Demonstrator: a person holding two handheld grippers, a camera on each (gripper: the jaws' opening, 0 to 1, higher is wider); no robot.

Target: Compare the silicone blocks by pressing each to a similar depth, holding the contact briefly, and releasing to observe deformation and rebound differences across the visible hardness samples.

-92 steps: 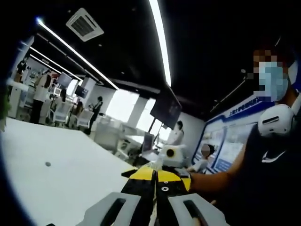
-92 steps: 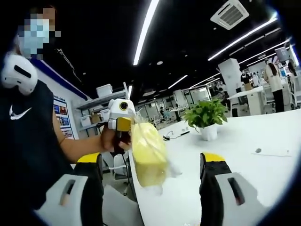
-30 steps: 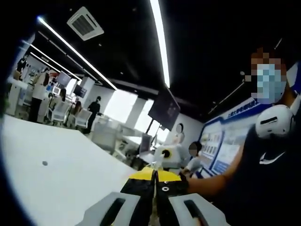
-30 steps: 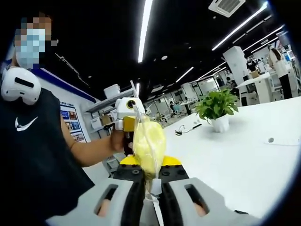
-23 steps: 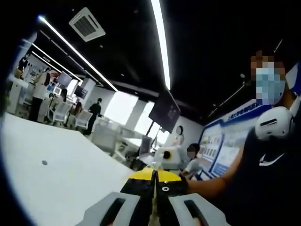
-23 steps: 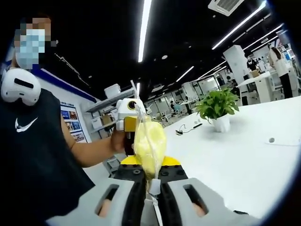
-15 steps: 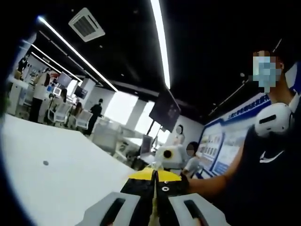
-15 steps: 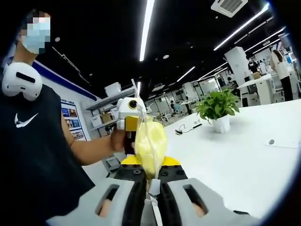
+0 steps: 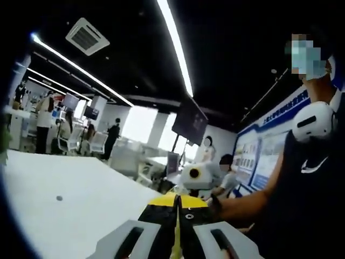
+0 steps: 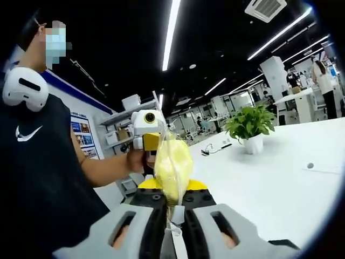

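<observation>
A soft yellow block in a clear plastic bag [image 10: 172, 164] hangs in the air between the two grippers. In the right gripper view my right gripper [image 10: 171, 188] is shut on the bag's near edge, its yellow-tipped jaws together. The left gripper [image 10: 145, 141], held in the person's hand, comes in from the left and grips the bag's far end. In the left gripper view my left gripper [image 9: 177, 197] has its jaws together on a thin sliver of the bag. Just beyond it is the right gripper [image 9: 198, 182] in a hand.
A white table [image 10: 269, 183] stretches out beside the grippers, also seen as the white table [image 9: 64, 216]. A potted plant [image 10: 249, 128] stands on it at the far end. The person's dark-clad torso [image 10: 38, 178] is close on the left. People and desks stand far behind.
About three seconds ago my right gripper stood open around the bag; it is now shut on the bag's near edge. Both views have since tilted slightly; the bag stays between the grippers.
</observation>
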